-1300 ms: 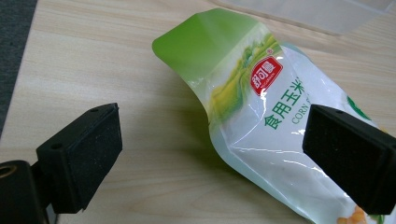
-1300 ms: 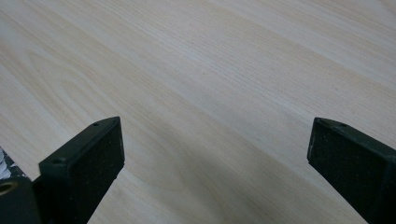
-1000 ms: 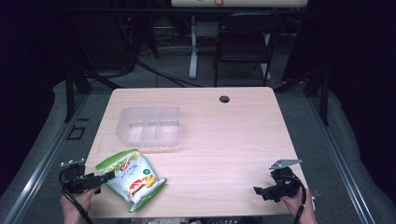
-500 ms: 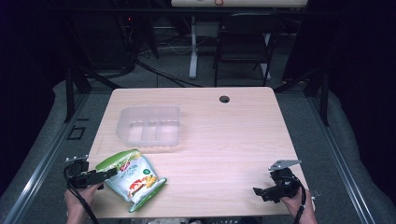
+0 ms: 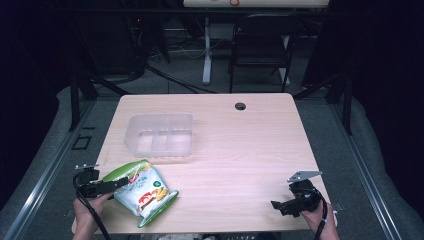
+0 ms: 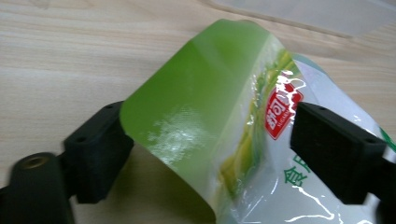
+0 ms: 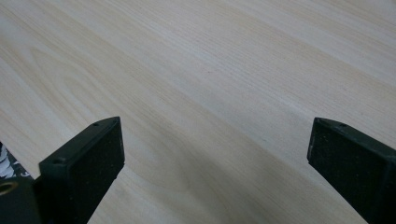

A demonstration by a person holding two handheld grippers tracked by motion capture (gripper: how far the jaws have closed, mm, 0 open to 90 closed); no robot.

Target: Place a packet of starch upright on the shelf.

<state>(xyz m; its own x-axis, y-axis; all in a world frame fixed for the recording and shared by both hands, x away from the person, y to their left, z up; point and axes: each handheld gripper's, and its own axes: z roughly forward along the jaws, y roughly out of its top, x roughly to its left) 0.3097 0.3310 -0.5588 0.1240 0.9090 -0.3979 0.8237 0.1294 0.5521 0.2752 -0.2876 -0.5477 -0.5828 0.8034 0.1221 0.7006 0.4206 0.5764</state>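
At table's near edge | left tongs (image 6: pixel 208 140) wide apart, straddling snack bag (image 6: pixel 243 135) | right tongs (image 7: pixel 215 158) wide apart, empty

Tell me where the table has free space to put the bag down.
Bare wood spans from the tray and bag across to the right tongs and the grommet. The front-left corner is crowded: the left tongs straddle the bag.

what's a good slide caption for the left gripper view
Left gripper with open jaws straddling the green top edge of a snack bag on the wooden table.
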